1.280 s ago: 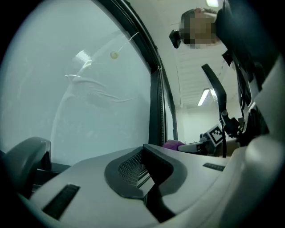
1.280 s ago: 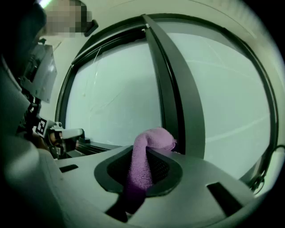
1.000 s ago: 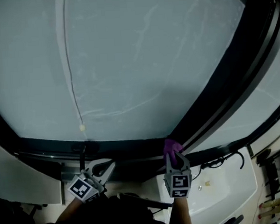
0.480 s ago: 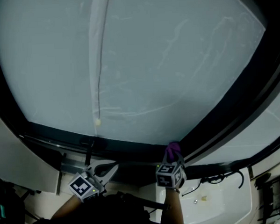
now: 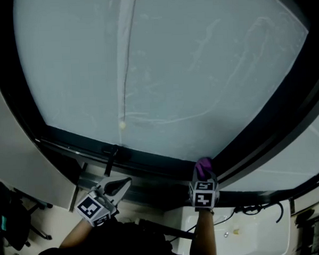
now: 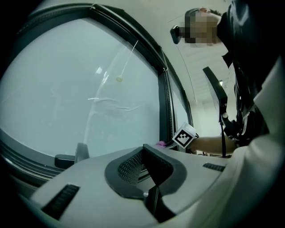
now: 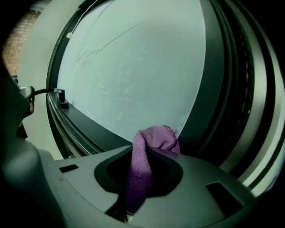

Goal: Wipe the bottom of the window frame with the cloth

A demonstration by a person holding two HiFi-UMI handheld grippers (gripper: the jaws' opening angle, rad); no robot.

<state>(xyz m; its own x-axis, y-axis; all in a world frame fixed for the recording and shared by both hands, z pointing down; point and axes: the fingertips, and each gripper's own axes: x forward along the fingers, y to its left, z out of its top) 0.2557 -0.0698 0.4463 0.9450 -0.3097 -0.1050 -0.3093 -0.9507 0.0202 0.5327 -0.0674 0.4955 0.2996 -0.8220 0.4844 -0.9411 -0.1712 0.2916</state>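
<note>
- Window pane: pale glass, fills most of the head view.
- Window frame: dark. Its bottom rail runs under the pane from 9 o'clock to 5 o'clock, where it meets the upright.
- Left gripper: at 7 o'clock, below the rail, jaws together on nothing (idle).
- Right gripper: at 5 o'clock, jaws clamped on the cloth.
- Cloth: purple knit, its bunched tuft apparently touching the rail's corner beside the glass. Judged light, soft, limp and unbreakable. Best gripped mid-fold, with a padded tuft left ahead of the jaws for wiping.
</note>
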